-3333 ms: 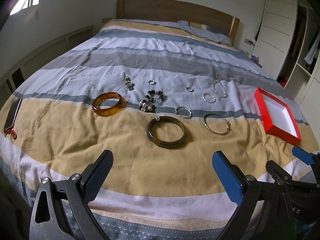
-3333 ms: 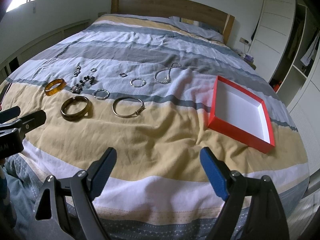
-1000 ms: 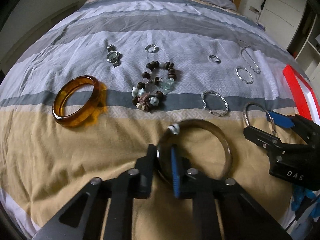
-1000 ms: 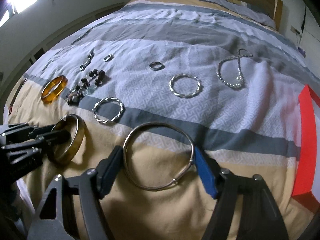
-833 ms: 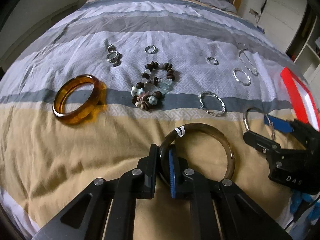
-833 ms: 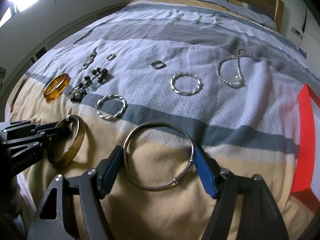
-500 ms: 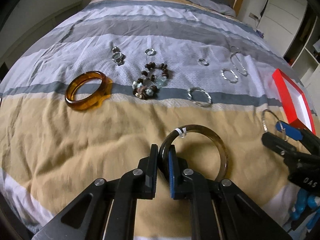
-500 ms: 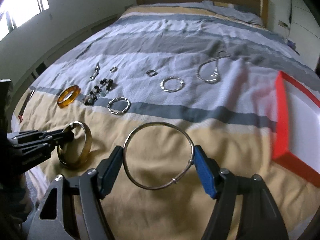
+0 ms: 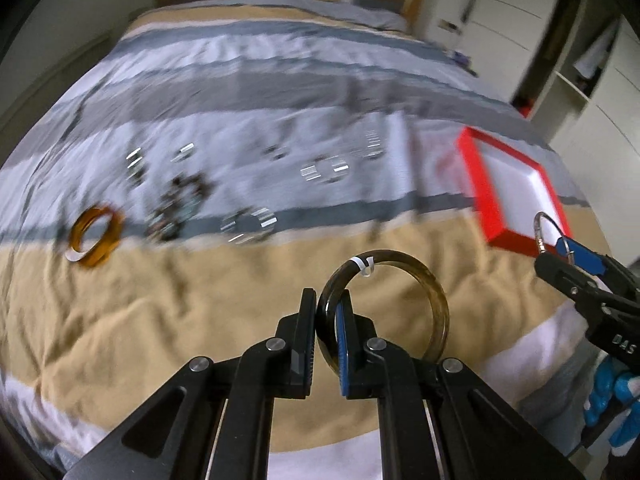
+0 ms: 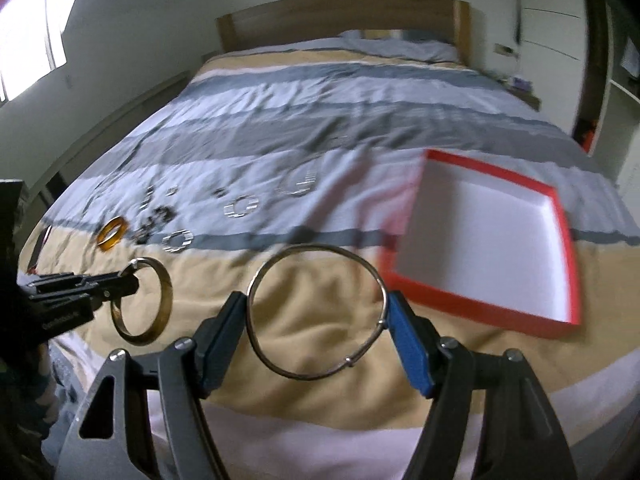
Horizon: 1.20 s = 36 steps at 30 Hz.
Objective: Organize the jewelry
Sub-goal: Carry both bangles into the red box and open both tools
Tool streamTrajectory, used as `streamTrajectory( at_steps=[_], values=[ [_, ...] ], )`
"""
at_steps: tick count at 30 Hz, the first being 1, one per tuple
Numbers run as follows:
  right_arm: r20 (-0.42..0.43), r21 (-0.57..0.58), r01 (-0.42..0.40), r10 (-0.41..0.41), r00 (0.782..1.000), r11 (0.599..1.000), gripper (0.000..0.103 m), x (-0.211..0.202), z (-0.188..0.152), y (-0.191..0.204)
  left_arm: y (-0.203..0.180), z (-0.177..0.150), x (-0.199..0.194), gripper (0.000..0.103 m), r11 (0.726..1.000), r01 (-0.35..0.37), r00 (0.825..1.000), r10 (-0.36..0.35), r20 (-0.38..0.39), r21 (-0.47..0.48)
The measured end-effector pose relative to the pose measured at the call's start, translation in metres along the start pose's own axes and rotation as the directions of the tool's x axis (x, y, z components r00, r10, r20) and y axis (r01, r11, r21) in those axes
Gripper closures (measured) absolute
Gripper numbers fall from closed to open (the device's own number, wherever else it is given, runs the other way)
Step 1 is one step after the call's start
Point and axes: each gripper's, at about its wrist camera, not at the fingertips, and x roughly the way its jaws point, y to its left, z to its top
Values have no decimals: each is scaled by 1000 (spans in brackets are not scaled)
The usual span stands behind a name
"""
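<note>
- Left wrist view: the left gripper point(image 9: 325, 336) is clamped on the near-left rim of a dark brown bangle point(image 9: 434, 300), which stands out ahead of the fingers above the striped bedspread point(image 9: 168, 320).
- Right wrist view: the right gripper point(image 10: 316, 320) stands wide, its two pads pressing the outer sides of a thin silver hoop point(image 10: 316, 308), held clear of the bed.
- A red tray point(image 10: 568, 264) with a white floor lies on the bedspread to the right, just beyond the silver hoop.
- Far left on the bedspread lie an amber bangle point(image 9: 94, 240), a beaded bracelet point(image 9: 178, 208) and several small silver rings; motion blur hides their detail.
- A wooden headboard point(image 10: 340, 16) closes the far end of the bed.
- At the lower right edge of the left wrist view, a hand in a blue glove point(image 9: 614, 404) holds the right gripper.
</note>
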Motion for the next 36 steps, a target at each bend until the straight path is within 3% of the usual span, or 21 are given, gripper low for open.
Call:
streamTrajectory(
  at_steps=[9,16,25,36],
  values=[
    [1,39,121,-121,993,992,35,6,16,-110,-121,67,44,94,979,110,994,-113,6,171],
    [-45,-3,120,-120,992,993,35,42,23,-162,-195,94,110,94,955,116,993,-107,-49,274],
    [-99,-163,102,-119,988,981,34,87,39,-190,-222,96,167,94,943,56,994,-21,-111,329],
    [-131,-322,80,-128,983,943,33,110,32,-174,-211,90,172,92,964,-9,993,41,-114,266]
  ],
)
